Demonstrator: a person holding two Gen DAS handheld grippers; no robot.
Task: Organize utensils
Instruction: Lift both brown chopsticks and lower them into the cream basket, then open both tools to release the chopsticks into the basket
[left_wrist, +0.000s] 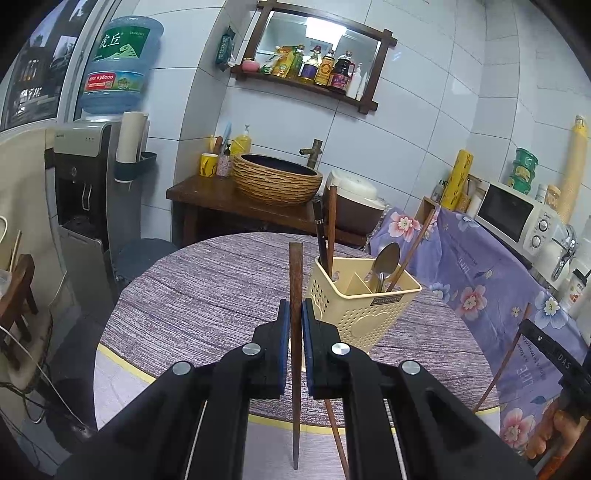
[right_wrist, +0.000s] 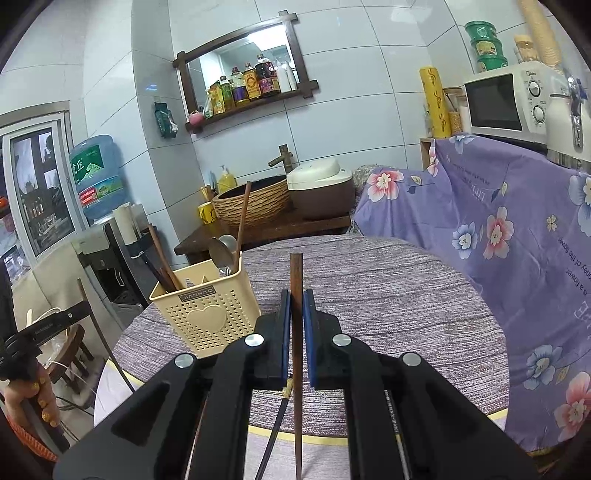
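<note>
A cream perforated utensil holder (left_wrist: 360, 306) (right_wrist: 207, 310) stands on the round striped table (left_wrist: 207, 295) (right_wrist: 388, 314). It holds spoons (left_wrist: 386, 260) (right_wrist: 221, 251) and several chopsticks. My left gripper (left_wrist: 295, 310) is shut on a brown chopstick (left_wrist: 295, 280) that stands upright, just left of the holder. My right gripper (right_wrist: 296, 299) is shut on another brown chopstick (right_wrist: 296, 273), upright, to the right of the holder. A brown chopstick (left_wrist: 336, 428) and a black one (right_wrist: 275, 424) lie on the table below the grippers. The other gripper and hand show at the edge of each view.
A purple floral cloth (left_wrist: 480, 280) (right_wrist: 498, 229) covers furniture right of the table, with a microwave (right_wrist: 509, 103) on top. Behind the table stand a dark wooden stand with a woven basin (left_wrist: 277, 177) and a rice cooker (right_wrist: 319, 188). A water dispenser (left_wrist: 88, 177) is at left.
</note>
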